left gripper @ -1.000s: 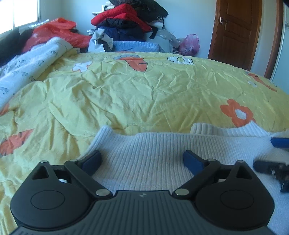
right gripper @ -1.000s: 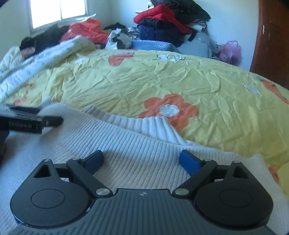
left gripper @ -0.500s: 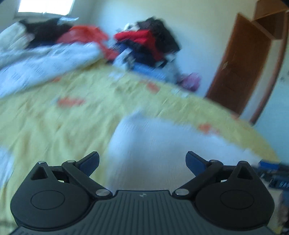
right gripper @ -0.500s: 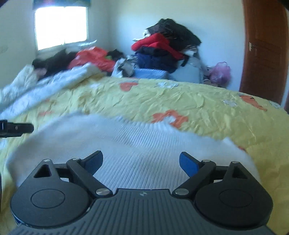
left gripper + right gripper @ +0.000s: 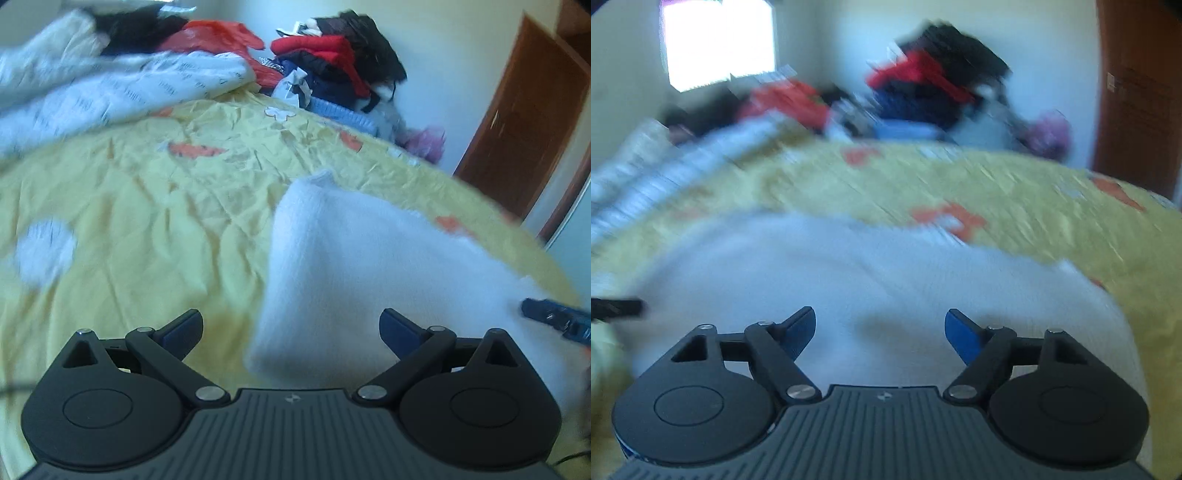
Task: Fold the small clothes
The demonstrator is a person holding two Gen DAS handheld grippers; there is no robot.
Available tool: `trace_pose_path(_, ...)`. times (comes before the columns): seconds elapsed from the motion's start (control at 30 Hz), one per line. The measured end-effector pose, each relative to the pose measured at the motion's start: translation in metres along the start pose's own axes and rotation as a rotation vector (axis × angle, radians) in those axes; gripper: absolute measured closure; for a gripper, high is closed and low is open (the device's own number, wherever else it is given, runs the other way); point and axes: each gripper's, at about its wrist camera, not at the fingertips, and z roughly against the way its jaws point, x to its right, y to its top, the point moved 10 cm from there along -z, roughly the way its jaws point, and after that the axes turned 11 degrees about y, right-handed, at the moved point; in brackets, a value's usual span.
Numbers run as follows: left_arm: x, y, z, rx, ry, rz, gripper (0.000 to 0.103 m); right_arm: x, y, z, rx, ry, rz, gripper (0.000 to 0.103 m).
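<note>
The white knit garment [image 5: 369, 280] lies flat on the yellow flowered bedspread [image 5: 155, 229], folded over so that its left edge runs as a thick doubled border straight away from my left gripper [image 5: 291, 328]. That edge falls between my left fingers: the left blue pad [image 5: 184, 328] sits over bare bedspread, the right one over the knit. The jaws stand wide apart and nothing is pinched between them.

My right gripper [image 5: 880, 330] hangs over the middle of the same white knit garment [image 5: 871, 273], which fills the space ahead of it and spreads to both sides. Its jaws have just been closing a little, yet they are still parted, with only the flat knit below them and nothing caught between the pads. This view is badly smeared, so the weave and edges are hard to read.

At the far right of my left view, the blue tip of the right gripper [image 5: 554, 319] rests over the garment's right part; at the left edge of my right view a dark finger of the left one [image 5: 617, 308] shows.

Ahead and to my left lies a rumpled white printed quilt [image 5: 110, 92]. Straight beyond the bed rises a pile of red, black and navy clothes [image 5: 336, 62] against the wall, with a pink bag [image 5: 424, 144] beside it. A brown wooden door [image 5: 517, 122] stands ahead to my right, and a bright window [image 5: 716, 40] ahead to the left. Nothing lies on the bedspread between my grippers and the garment.
</note>
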Motion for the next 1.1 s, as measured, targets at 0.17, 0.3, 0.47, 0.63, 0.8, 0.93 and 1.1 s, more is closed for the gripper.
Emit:
trace_pose_path(0.17, -0.001, -0.017, 0.017, -0.128, -0.262, 0.334, 0.000, -0.049, 0.004, -0.015, -0.041, 0.079, 0.208, 0.022)
trace_pose_path(0.3, 0.001, -0.025, -0.005, -0.253, -0.383, 0.554, 0.000, -0.045, -0.014, -0.076, -0.164, 0.080, 0.220, 0.001)
trace_pose_path(0.47, -0.005, -0.005, -0.016, -0.215, -0.334, 0.630, 0.000, -0.029, -0.001, -0.083, -0.132, 0.103, 0.091, 0.008)
trace_pose_path(0.63, 0.000, -0.004, -0.020, -0.200, -0.301, 0.624, 0.000, -0.029, -0.001, -0.037, -0.035, 0.131, -0.041, 0.010)
trace_pose_path(0.8, -0.004, -0.006, -0.015, -0.173, -0.300, 0.694, 0.000, -0.009, 0.004, -0.006, 0.029, 0.170, -0.218, 0.009)
trace_pose_path(0.93, -0.010, -0.003, -0.018, -0.169, -0.346, 0.775, 0.000, -0.009, 0.009, 0.000, 0.045, 0.167, -0.221, 0.008)
trace_pose_path(1.1, -0.001, -0.001, -0.027, -0.120, -0.285, 0.662, 0.000, -0.021, 0.005, -0.009, 0.011, 0.188, -0.222, 0.007)
